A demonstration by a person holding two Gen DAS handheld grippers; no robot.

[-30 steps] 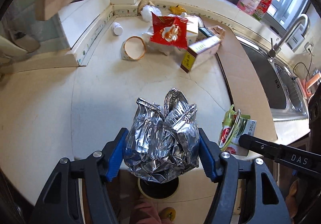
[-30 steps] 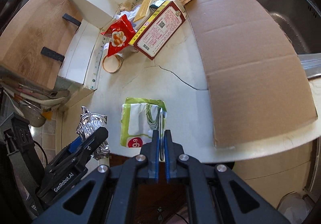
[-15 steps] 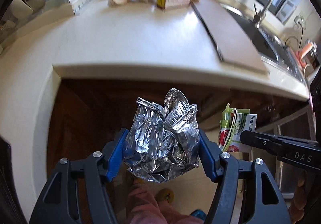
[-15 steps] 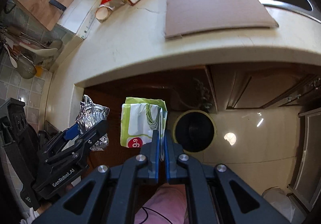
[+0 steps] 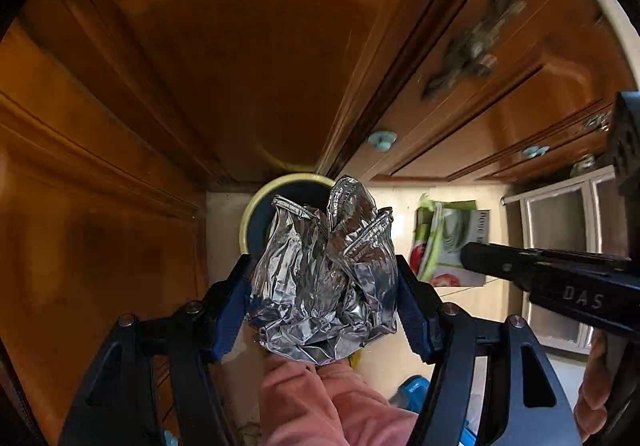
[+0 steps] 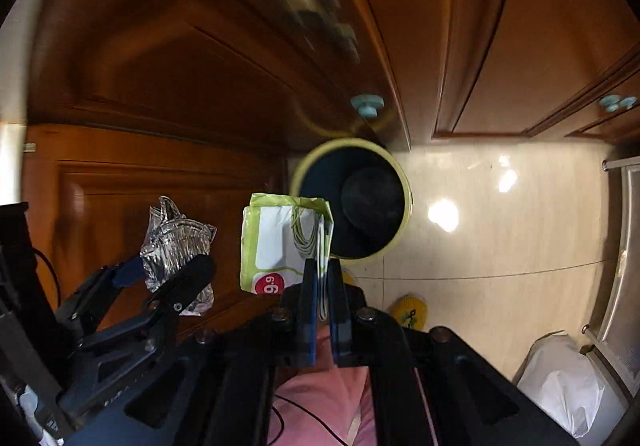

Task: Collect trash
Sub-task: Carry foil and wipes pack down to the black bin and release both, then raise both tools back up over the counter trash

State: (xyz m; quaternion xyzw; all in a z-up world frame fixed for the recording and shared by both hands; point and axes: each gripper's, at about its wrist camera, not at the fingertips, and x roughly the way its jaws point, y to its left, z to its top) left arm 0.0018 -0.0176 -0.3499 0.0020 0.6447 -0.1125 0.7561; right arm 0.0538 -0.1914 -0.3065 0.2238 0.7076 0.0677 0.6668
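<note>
While the left gripper (image 5: 324, 286) clamps crumpled foil (image 5: 324, 274) between its fingers, the bin (image 5: 256, 218) sits at twelve o'clock. Right gripper (image 6: 320, 286) fingers pinch a green packet (image 6: 284, 242), its body sticking out toward eleven o'clock.

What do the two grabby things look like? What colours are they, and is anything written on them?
Both are black frames with silver bolts and two long fingers lined with blue pads. The left hand-held gripper has wide triangular cut-outs in its arms. The right hand-held gripper carries pale "DAS" lettering on its side, seen from the left camera. Pink clothing shows below them, with a thin black cable across it.
</note>
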